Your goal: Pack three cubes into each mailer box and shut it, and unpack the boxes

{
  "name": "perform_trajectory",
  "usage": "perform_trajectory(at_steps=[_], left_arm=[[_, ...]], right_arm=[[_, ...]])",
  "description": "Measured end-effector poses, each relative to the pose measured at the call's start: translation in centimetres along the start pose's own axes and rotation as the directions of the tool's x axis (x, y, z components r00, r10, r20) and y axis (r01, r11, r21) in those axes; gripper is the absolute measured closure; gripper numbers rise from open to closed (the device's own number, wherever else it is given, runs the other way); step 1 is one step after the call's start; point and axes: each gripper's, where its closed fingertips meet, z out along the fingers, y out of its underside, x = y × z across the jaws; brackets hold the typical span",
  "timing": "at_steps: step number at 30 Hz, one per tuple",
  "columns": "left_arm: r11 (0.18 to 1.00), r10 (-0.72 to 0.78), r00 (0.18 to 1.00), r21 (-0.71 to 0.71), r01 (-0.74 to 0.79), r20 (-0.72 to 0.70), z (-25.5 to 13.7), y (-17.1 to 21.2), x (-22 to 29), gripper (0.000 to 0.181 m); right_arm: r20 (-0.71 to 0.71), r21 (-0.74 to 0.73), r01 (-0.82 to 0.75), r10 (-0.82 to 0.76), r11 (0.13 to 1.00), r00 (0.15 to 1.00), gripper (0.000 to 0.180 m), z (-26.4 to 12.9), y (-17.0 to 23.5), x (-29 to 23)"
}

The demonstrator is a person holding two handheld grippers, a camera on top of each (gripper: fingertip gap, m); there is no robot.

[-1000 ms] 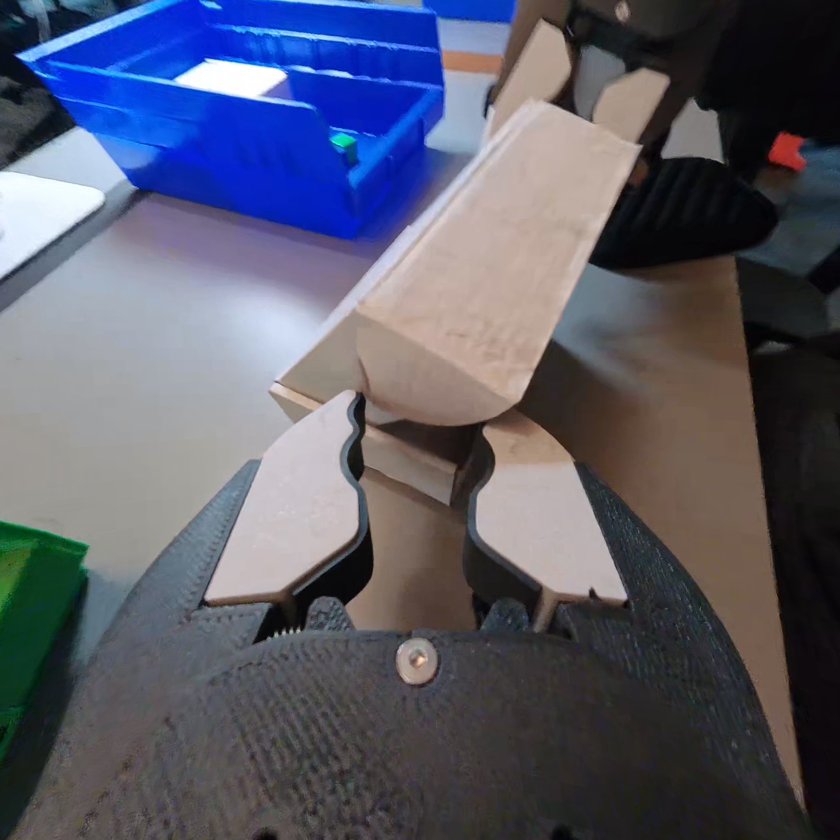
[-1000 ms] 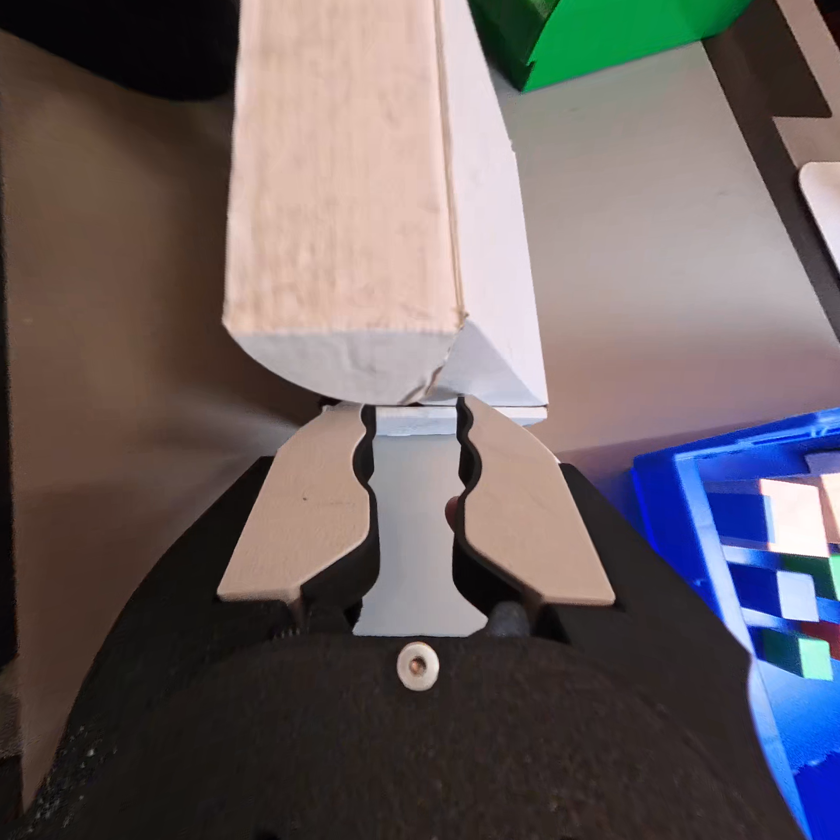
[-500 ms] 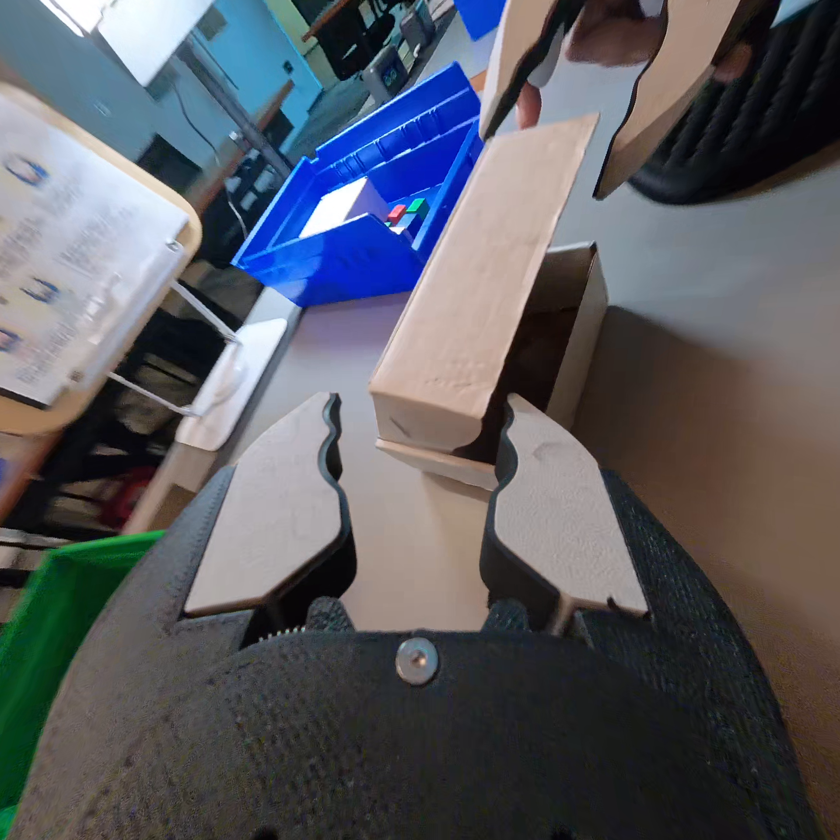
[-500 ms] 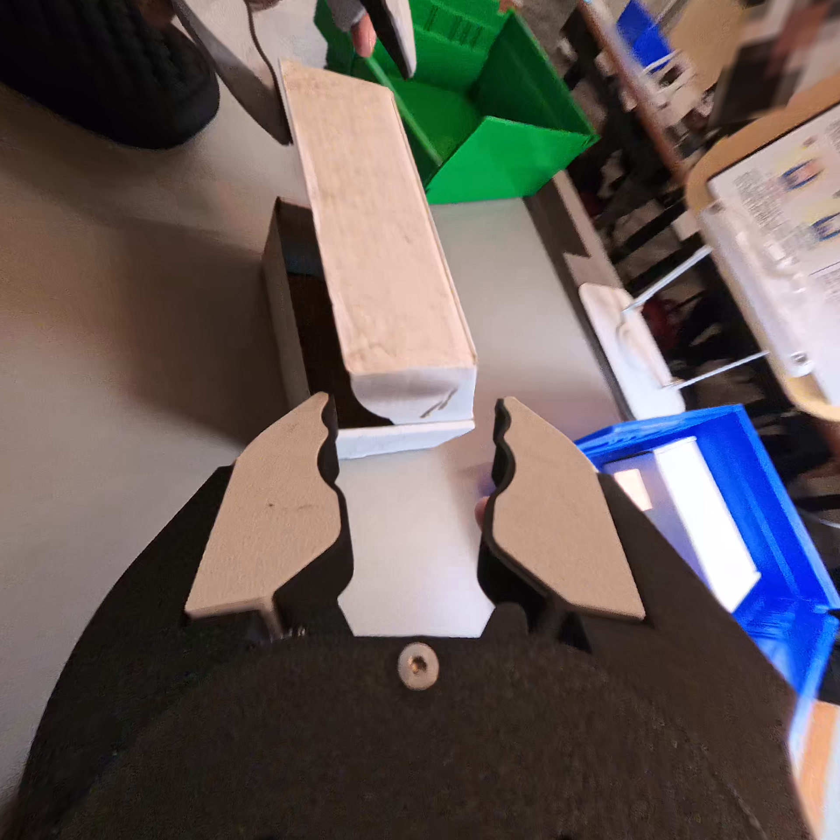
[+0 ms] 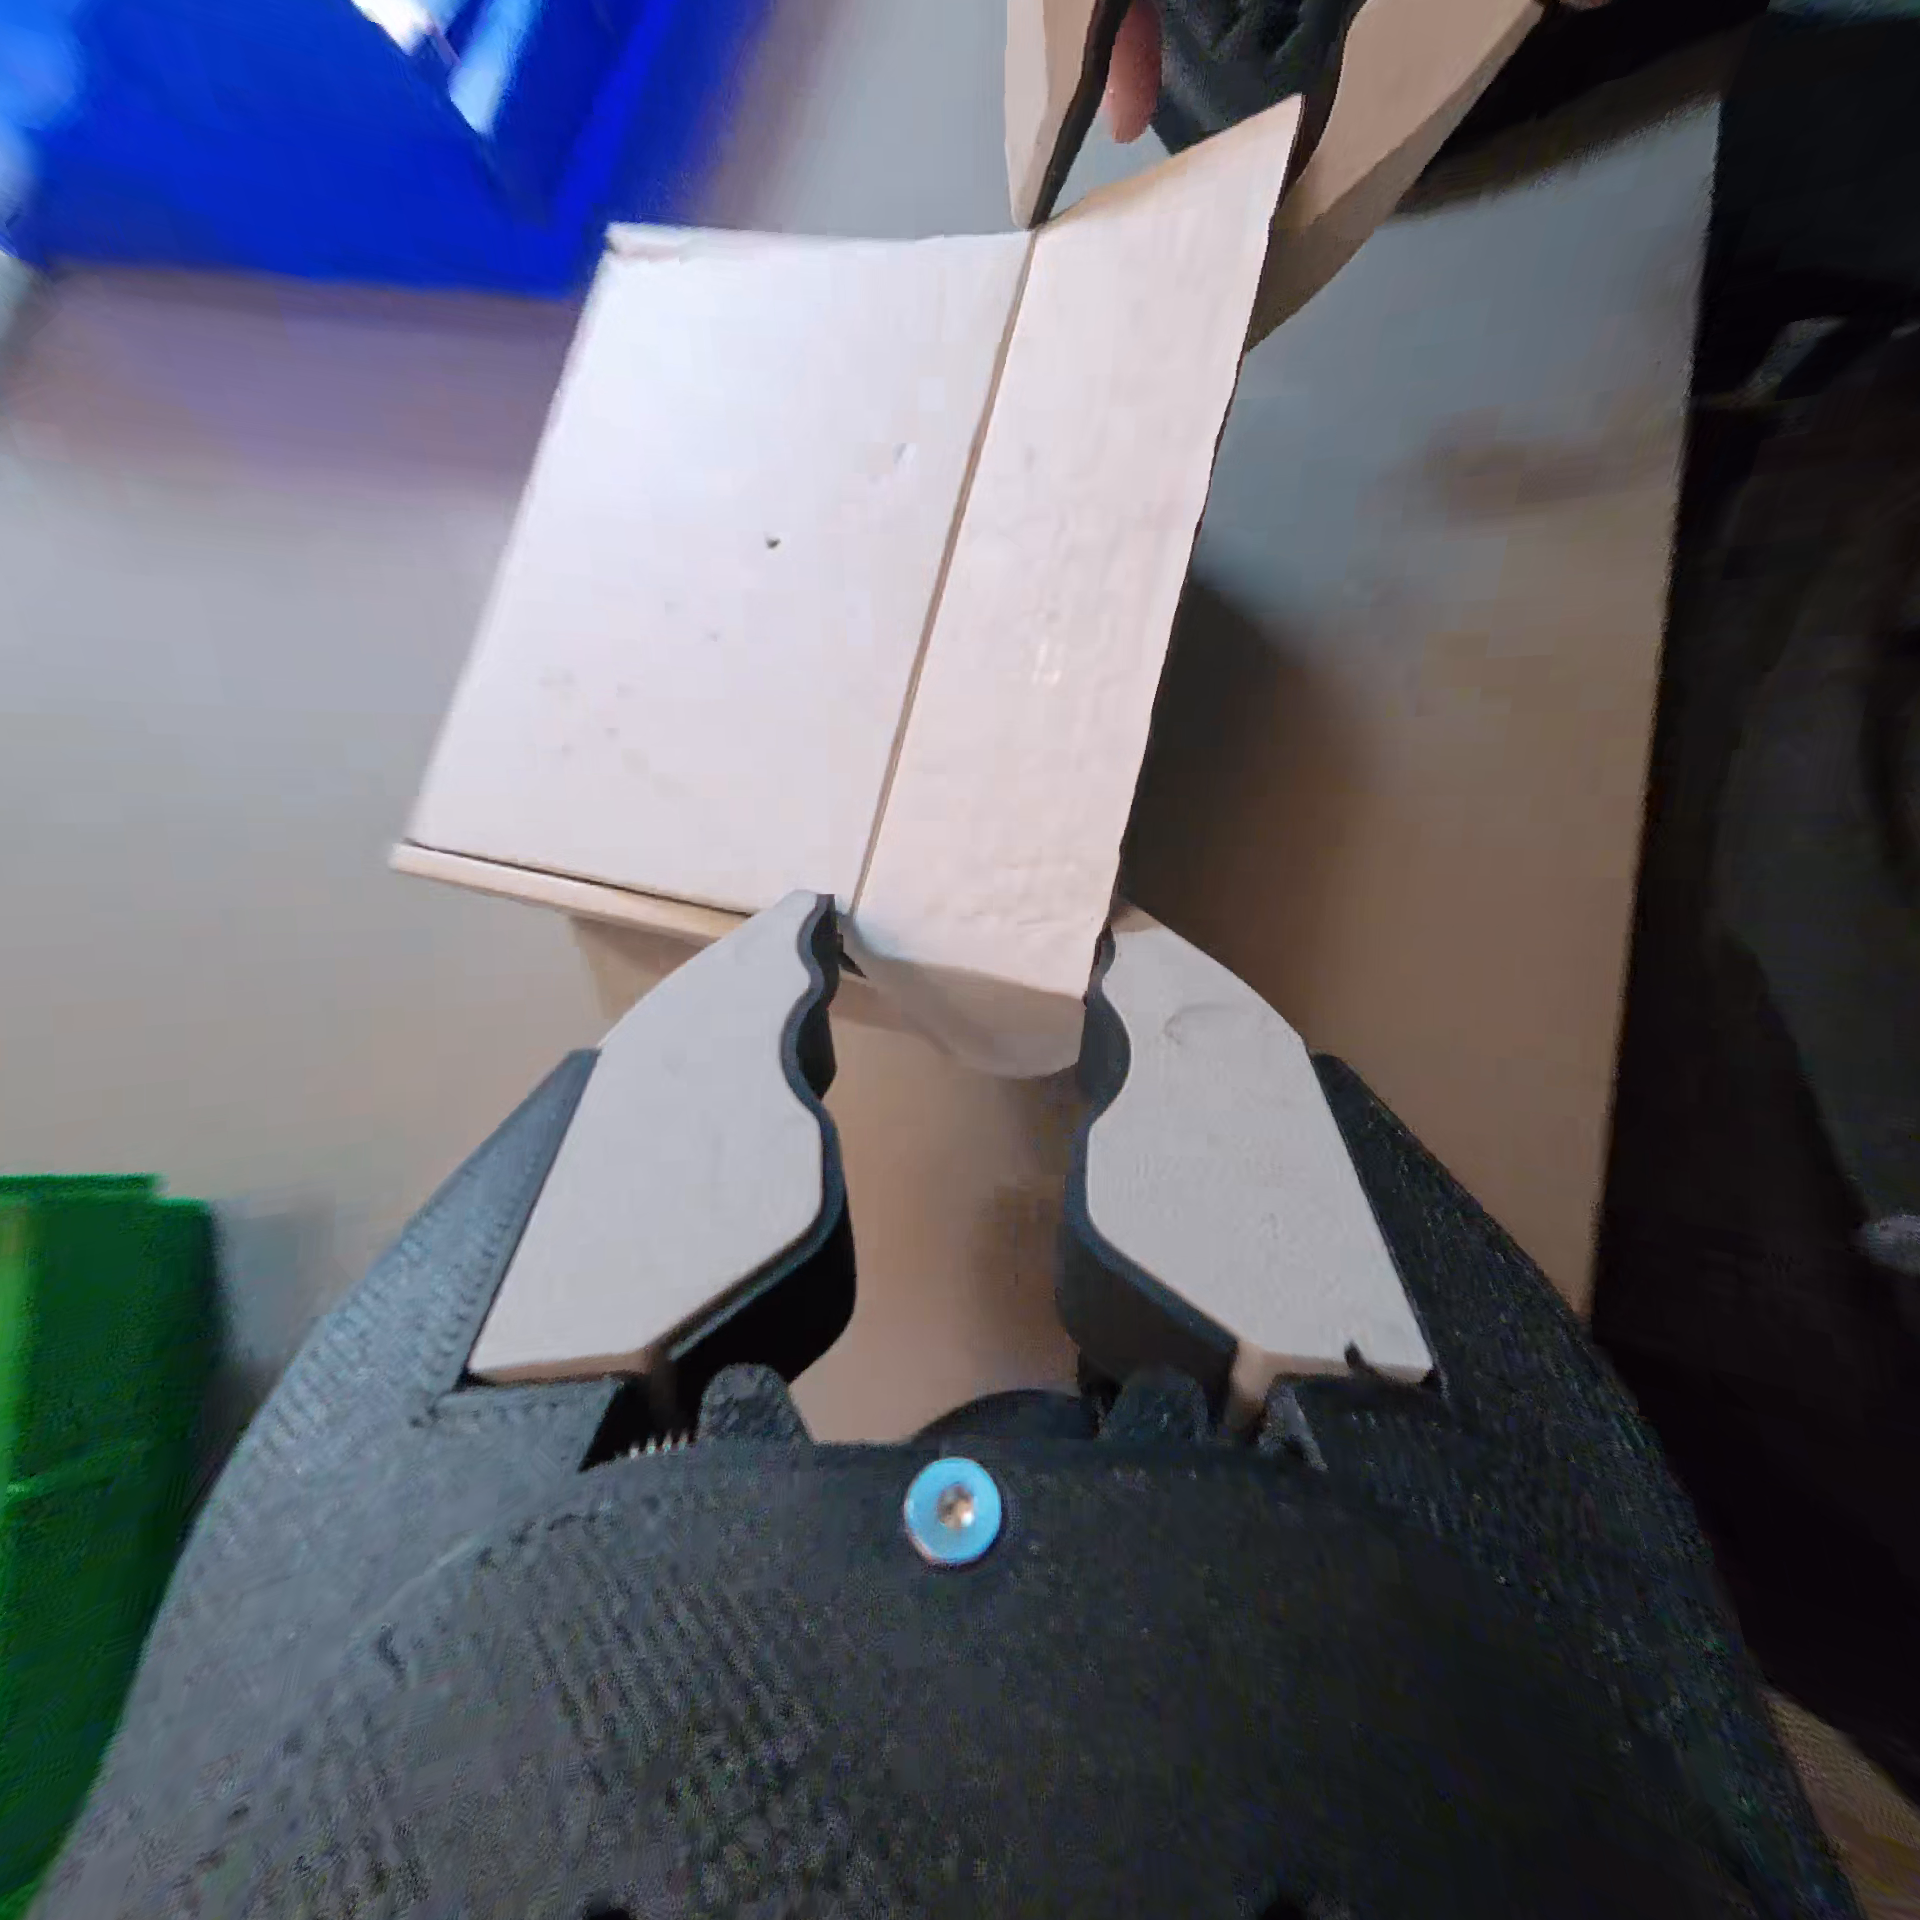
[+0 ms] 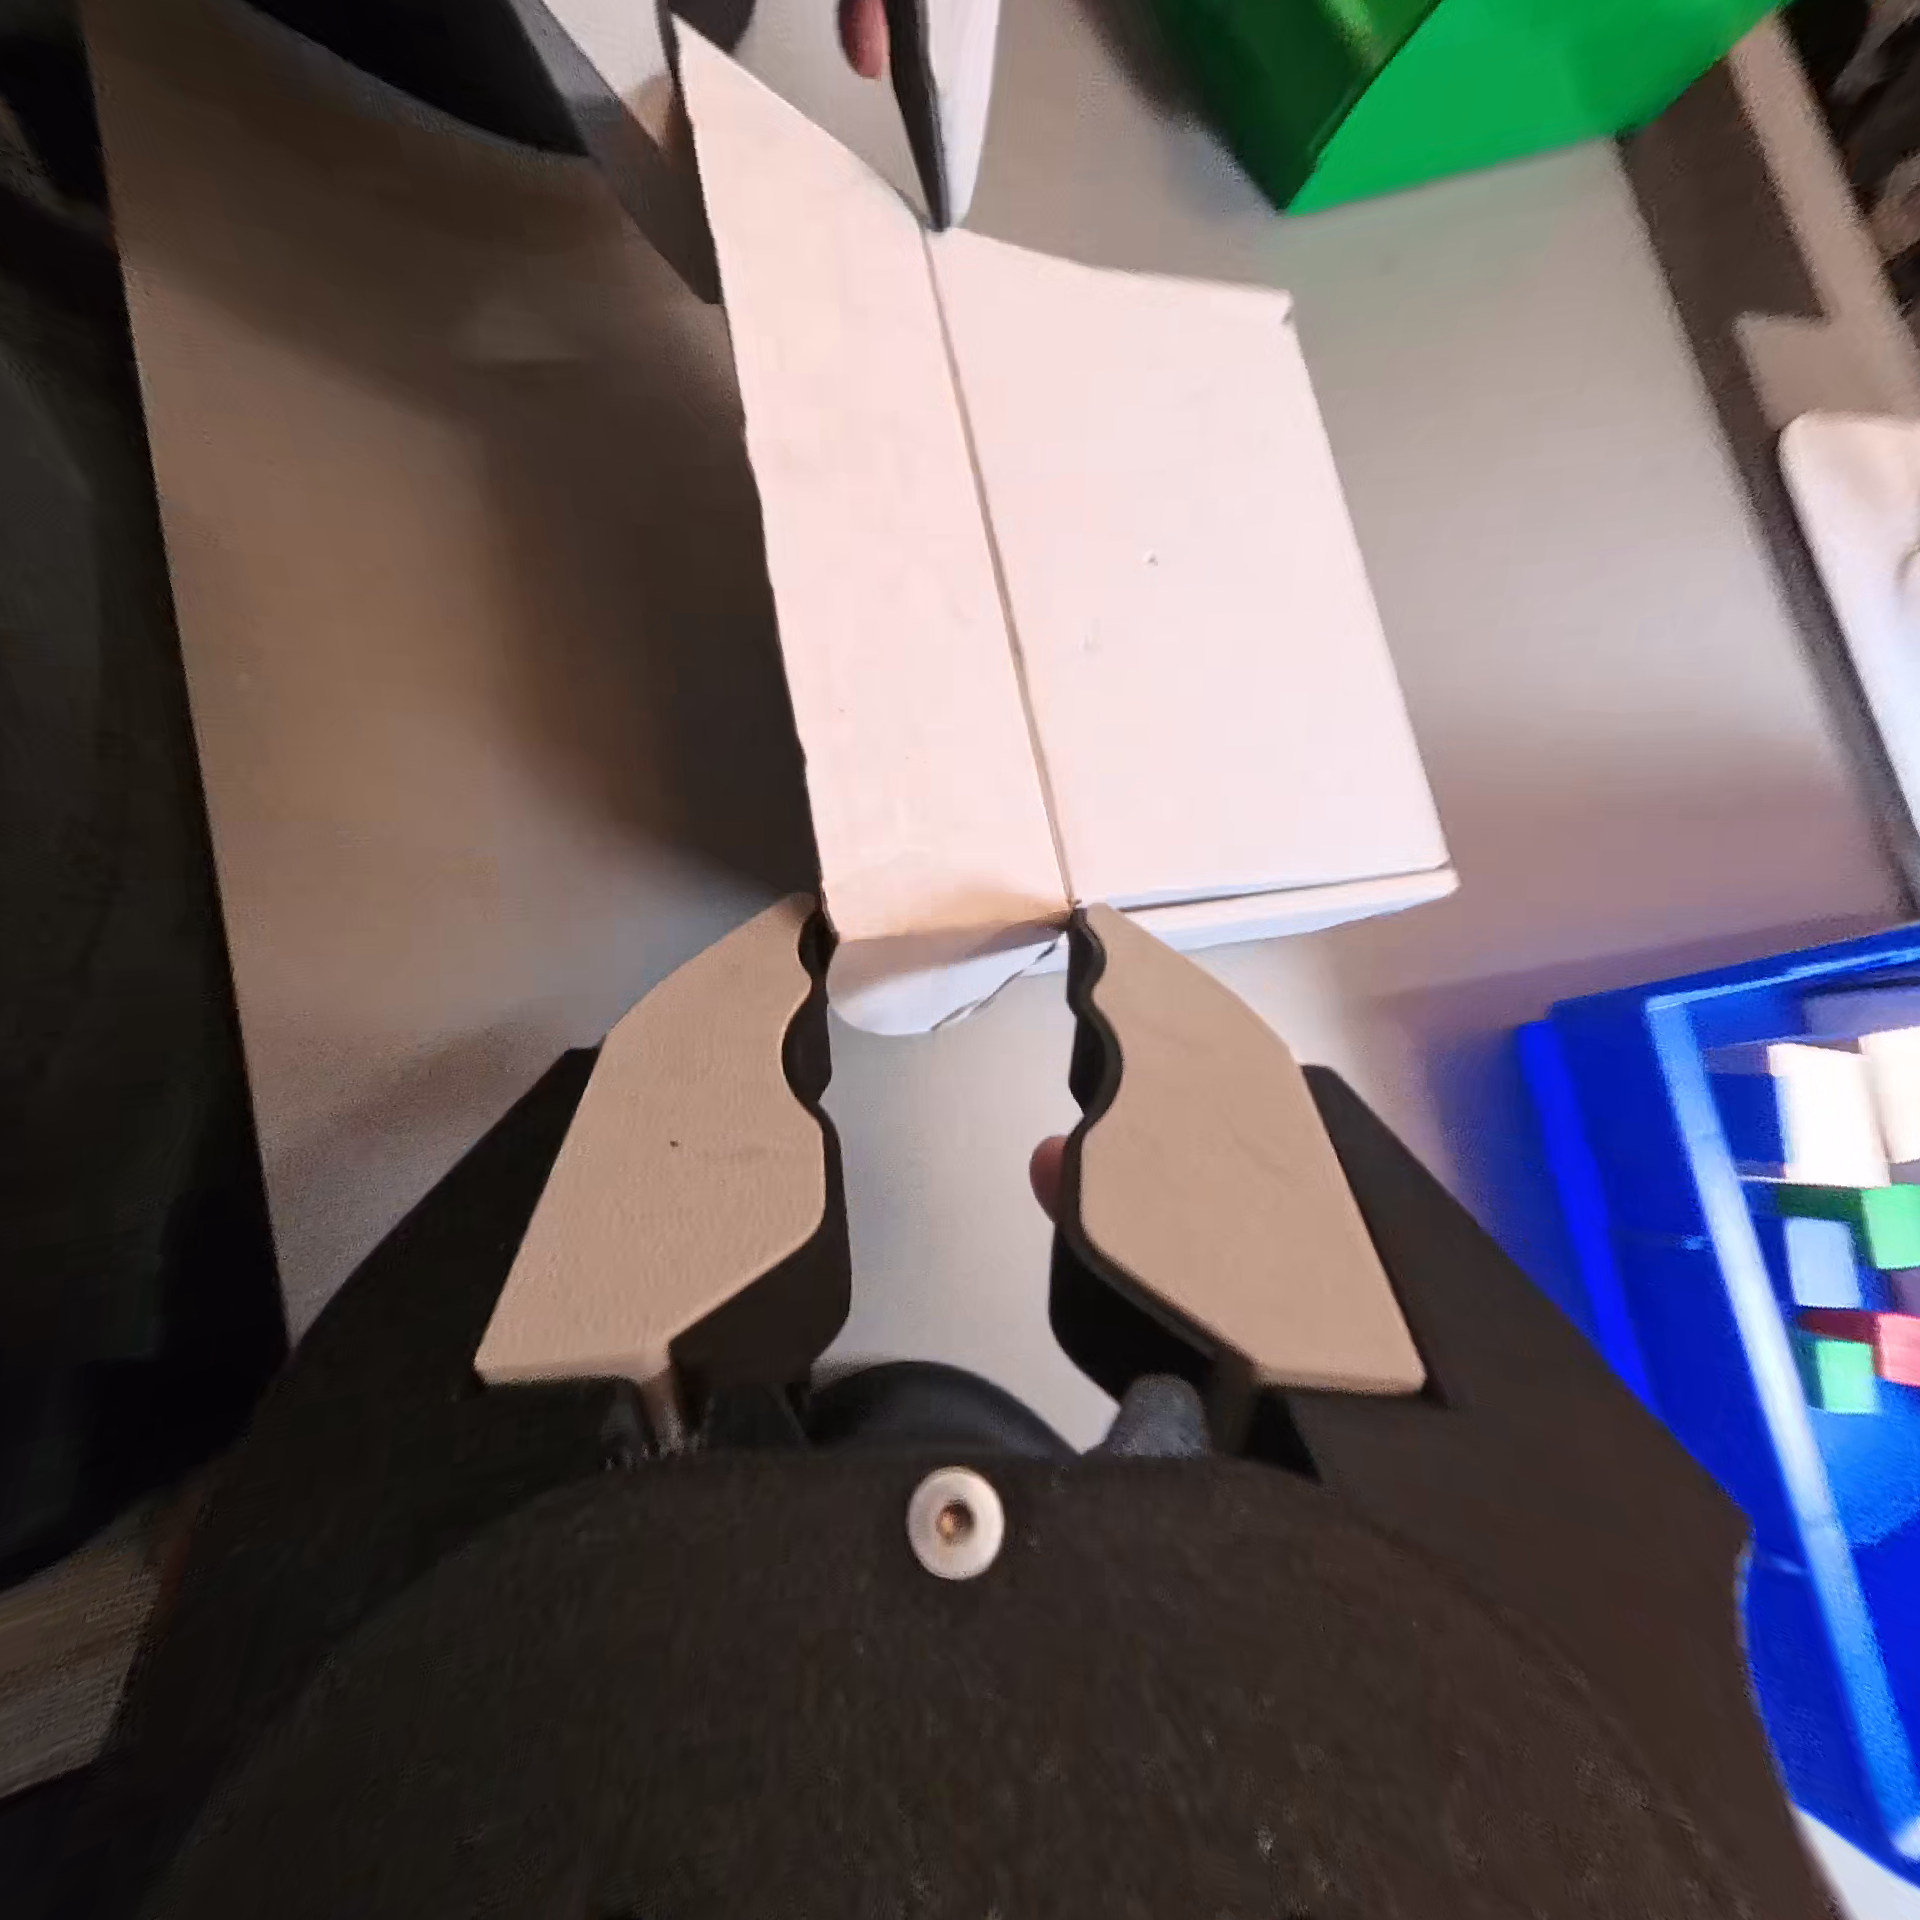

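A cardboard mailer box lies on the table with its lid [image 5: 717, 561] down flat over it, so the inside is hidden. The lid's front flap [image 5: 1049, 582] stands out at an angle along the box's open side. My left gripper [image 5: 961, 935] is open, its fingertips on either side of the near end of that flap. In the right wrist view the lid [image 6: 1184, 623] and flap [image 6: 883, 571] show from the other end. My right gripper [image 6: 948, 914] is open and straddles that end the same way. Each gripper's fingers [image 5: 1382, 114] show at the far end in the other's view.
A blue bin [image 6: 1766, 1299] beside the box holds small cubes, among them green [image 6: 1891, 1226], red [image 6: 1901, 1351] and white [image 6: 1829, 1101]. A green bin [image 6: 1455, 94] stands at the box's other end. The table edge [image 5: 1662, 727] runs close along the flap side. Some 12 cm of space lies between my two pairs of fingers.
The lid, half raised before, has come down flat onto the box. Both grippers have dropped low to the flap's two ends, and their jaws have narrowed around it.
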Motion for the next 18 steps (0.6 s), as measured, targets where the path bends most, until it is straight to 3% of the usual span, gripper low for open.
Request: perform_trajectory(at_steps=[7, 12, 18], left_arm=[[0.952, -0.297, 0.944, 0.035, 0.305, -0.142, 0.4, -0.5, 0.7, 0.142], [0.947, -0.303, 0.949, 0.083, 0.311, -0.091, -0.3, -0.4, 0.1, 0.131], [0.940, -0.339, 0.941, 0.051, 0.338, 0.005, -1.0, 1.2, 0.1, 0.134]], right_arm=[[0.019, 0.006, -0.182, 0.182, 0.983, 0.983, 0.143, 0.6, 0.3, 0.5], [0.002, 0.035, -0.173, 0.173, 0.984, 0.985, 0.136, -0.2, 0.4, 0.6], [-0.046, 0.009, -0.111, 0.112, 0.994, 0.993, 0.142, -0.8, 0.8, -0.6]])
